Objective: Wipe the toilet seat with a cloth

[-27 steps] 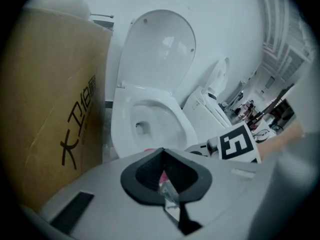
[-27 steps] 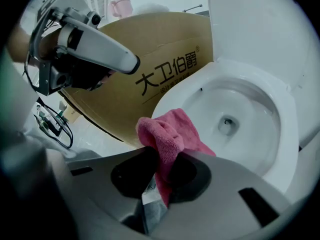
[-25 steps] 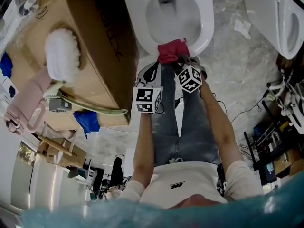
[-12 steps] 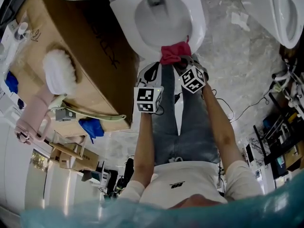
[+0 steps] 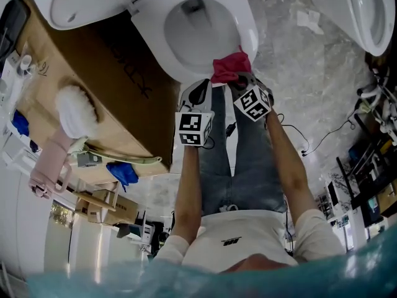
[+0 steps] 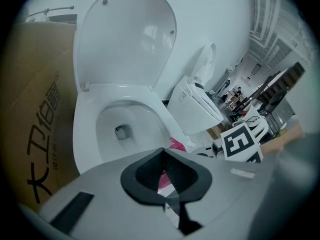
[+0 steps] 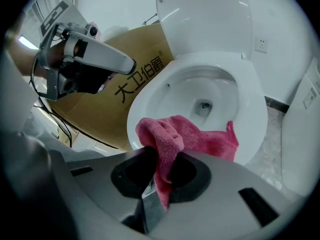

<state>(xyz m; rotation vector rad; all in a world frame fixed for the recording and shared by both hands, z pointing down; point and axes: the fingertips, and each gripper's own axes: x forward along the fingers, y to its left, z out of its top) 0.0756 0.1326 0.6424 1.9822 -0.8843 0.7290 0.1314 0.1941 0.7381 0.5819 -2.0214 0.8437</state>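
Right gripper is clamped hard on the pink cloth: a fold of it is pinched between the jaws and the rest spills forward from the tips. That loose part lies on the front rim of the toilet seat, just ahead of the gripper, touching the white plastic. From the head view, the cloth sits right at the tips of the right gripper, on the near edge of the seat. Beyond the jaws the bowl is open and the lid stands up behind it.

Left gripper now: jaws together, nothing between them. It hangs just short of the seat, apart from it, with the cloth peeking out past its tips to the right. The right gripper's marker cube is close by on that side too.

To the left of the left gripper runs a cardboard box, tight against the toilet. Off to the right of the right gripper stands a second toilet, well apart.
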